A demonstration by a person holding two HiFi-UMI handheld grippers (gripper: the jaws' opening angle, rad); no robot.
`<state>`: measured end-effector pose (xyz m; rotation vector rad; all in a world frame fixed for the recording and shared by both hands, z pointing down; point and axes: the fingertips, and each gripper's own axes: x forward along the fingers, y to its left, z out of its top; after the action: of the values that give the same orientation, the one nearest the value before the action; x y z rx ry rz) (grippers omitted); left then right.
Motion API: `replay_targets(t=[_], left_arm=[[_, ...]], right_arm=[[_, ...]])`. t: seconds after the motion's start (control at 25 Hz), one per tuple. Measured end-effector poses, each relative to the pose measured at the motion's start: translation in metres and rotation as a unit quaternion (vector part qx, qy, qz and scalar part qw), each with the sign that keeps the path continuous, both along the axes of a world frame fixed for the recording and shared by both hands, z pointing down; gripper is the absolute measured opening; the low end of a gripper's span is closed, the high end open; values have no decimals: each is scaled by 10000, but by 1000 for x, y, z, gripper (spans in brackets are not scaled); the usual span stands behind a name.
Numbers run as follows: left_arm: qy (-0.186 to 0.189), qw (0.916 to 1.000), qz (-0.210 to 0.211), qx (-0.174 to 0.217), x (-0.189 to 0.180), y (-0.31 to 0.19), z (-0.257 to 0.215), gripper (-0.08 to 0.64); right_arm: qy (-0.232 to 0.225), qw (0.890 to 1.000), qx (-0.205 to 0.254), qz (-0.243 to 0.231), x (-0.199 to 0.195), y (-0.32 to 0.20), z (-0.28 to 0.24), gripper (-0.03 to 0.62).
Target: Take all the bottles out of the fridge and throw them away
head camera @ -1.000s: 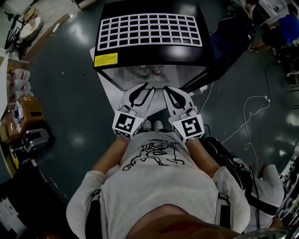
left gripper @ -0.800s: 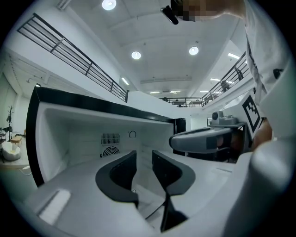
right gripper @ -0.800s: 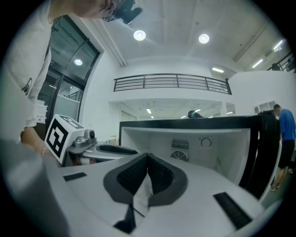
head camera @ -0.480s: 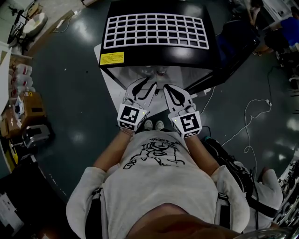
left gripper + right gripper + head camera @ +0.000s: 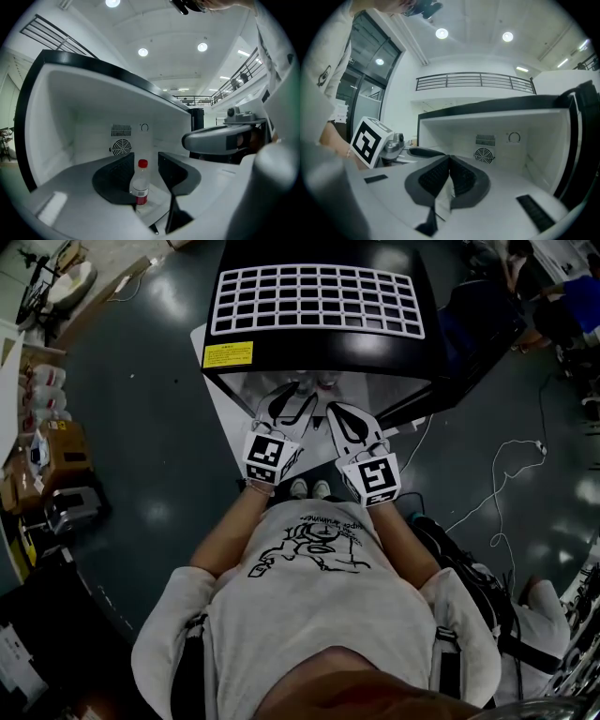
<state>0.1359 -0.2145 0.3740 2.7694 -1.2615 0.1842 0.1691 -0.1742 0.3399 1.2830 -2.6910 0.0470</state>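
Note:
A clear bottle (image 5: pixel 140 185) with a red cap and red label stands upright on the white fridge floor (image 5: pixel 84 173). It is between the jaws of my left gripper (image 5: pixel 145 160), whose pads stand apart from it. Those jaws have just been opening. In the head view the left gripper (image 5: pixel 291 401) reaches into the mouth of the black fridge (image 5: pixel 319 343). Bottle tops (image 5: pixel 325 382) show dimly inside. My right gripper (image 5: pixel 449 161) is shut with nothing in it, at the fridge mouth (image 5: pixel 336 413) beside the left one.
The fridge door (image 5: pixel 581 140) stands open at the right. A vent and fan (image 5: pixel 483 154) sit on the fridge's back wall. Cables (image 5: pixel 497 474) trail over the dark floor at the right; boxes (image 5: pixel 52 456) stand at the left. The person's shoes (image 5: pixel 307 489) are just before the fridge.
Both grippers have moved forward toward the fridge opening, the left one further in. The left jaws stand wider apart than before. The right jaws remain together.

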Motion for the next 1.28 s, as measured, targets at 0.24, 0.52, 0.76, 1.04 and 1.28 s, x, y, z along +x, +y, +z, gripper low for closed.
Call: replay_targets(t=[0.24, 0.52, 0.76, 1.04, 1.28], left_arm=[[-8, 9997, -107, -205, -1, -15, 18, 172], [36, 9989, -306, -352, -9, -36, 44, 182], [-2, 9985, -365, -396, -10, -49, 59, 192], [-16, 9983, -371, -442, -7, -64, 68, 221], [-115, 9985, -399, -348, -3, -78, 74, 229]], right_arm=[[18, 10000, -47, -43, -3, -6, 13, 9], [80, 9999, -99, -109, -7, -13, 28, 9], [142, 9998, -76, -128, -7, -19, 36, 9], [170, 9998, -71, -125, -7, -27, 42, 9], [164, 9998, -54, -134, -9, -30, 43, 9]])
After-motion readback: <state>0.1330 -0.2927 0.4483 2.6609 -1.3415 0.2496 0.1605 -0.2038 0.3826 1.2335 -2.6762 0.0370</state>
